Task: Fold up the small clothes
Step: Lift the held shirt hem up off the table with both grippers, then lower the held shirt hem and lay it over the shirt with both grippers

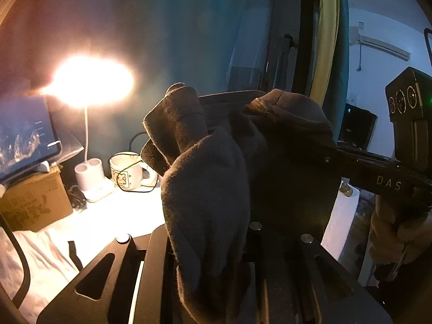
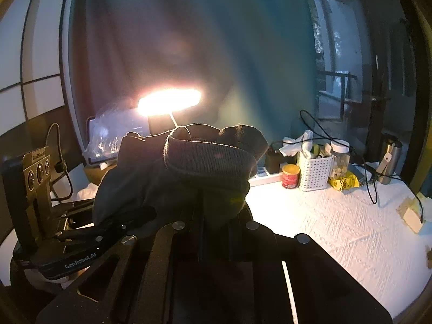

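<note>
1. Left gripper point(image 1: 216, 243) and right gripper point(image 2: 213, 216) each pinch narrow on the dark garment point(image 1: 205, 189), held aloft between them, off the table point(image 2: 337, 229).
2. Judgement: keep both edges level and taut before lowering to fold.
3. Ahead-left: mug point(image 1: 129, 170), lamp point(image 1: 91, 81). Ahead-right: white basket point(image 2: 314, 171), red jar point(image 2: 290, 176), trailing cable point(image 2: 370, 172), a likely snag.

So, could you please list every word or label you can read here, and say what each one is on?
"DAS": right gripper, on its side.
"Gen.Robot.AI": left gripper, on its side.
Cardboard box: print too blurred to read.
Mug, red jar, tablet screen: markings unreadable.
</note>
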`<state>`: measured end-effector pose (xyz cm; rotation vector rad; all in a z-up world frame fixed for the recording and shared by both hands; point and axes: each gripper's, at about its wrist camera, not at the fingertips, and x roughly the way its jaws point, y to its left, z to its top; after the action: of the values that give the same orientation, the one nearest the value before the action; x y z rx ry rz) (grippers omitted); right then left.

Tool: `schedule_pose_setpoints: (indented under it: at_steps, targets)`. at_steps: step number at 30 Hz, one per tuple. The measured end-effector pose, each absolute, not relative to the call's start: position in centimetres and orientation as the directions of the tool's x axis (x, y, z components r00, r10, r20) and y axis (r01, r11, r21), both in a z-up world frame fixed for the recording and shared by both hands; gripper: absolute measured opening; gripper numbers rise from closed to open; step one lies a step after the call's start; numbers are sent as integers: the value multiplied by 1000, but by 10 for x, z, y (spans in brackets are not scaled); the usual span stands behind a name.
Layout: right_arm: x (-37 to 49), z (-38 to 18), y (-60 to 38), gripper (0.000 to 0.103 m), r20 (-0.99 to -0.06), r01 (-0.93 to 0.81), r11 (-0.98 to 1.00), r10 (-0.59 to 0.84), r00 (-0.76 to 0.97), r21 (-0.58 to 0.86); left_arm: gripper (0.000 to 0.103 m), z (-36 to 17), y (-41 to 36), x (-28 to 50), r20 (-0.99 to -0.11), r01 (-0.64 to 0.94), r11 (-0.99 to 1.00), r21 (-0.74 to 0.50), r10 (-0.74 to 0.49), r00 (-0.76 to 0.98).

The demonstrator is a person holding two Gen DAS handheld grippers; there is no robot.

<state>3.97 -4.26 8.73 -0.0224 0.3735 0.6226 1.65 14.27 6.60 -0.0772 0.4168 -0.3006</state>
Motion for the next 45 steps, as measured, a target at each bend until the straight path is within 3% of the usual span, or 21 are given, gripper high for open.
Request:
schedule_pose_setpoints:
  at_steps: [17, 26, 45]
  targets:
    - [-35, 115, 11, 14, -262, -655, 754, 643, 719, 51, 15, 96, 198, -57, -307, 200, 977, -71, -212, 928]
    - [-53, 123, 9, 14, -252, -654, 754, 646, 721, 62, 15, 97, 215, -69, -289, 218, 972, -86, -233, 928]
    - [93, 39, 54, 14, -470, -583, 791, 591, 655, 182, 15, 23, 234, 38, -518, 156, 979, -128, -200, 832]
